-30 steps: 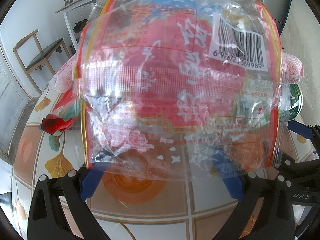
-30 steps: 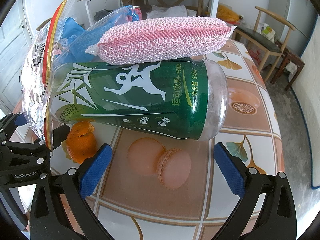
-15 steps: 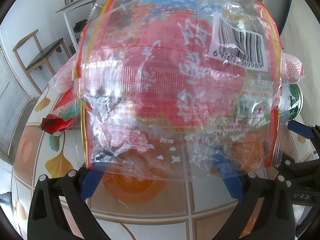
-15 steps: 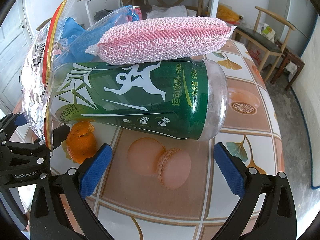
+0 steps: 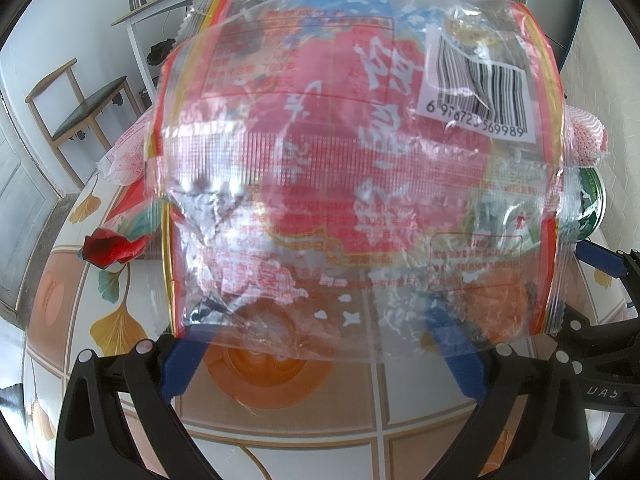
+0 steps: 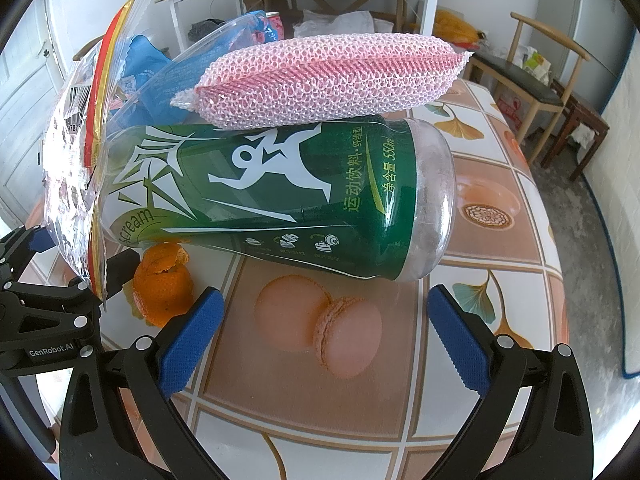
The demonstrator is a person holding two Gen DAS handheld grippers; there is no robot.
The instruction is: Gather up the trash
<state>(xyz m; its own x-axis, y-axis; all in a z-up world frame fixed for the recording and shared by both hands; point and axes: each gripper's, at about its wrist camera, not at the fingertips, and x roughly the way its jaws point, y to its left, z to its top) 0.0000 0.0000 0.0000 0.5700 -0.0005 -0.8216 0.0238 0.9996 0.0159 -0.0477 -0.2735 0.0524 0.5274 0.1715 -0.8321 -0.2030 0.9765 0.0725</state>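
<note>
Left wrist view: we see the left tongs [image 5: 324,356] spread wide, blue pads apart, gripping nothing. A crinkled clear-and-red snack wrapper [image 5: 352,176] with a barcode fills the frame just ahead of the pads, standing on the tiled counter [image 5: 80,320]. A red scrap [image 5: 110,248] lies to its left.

Right wrist view: we see the right tongs [image 6: 324,336] spread too, empty. Ahead, a green drink bottle [image 6: 280,196] lies on its side on the counter; a pink mesh sponge [image 6: 324,80] rests on top of it. Orange peel [image 6: 164,288] sits near the bottle's left end, beside the wrapper.
</note>
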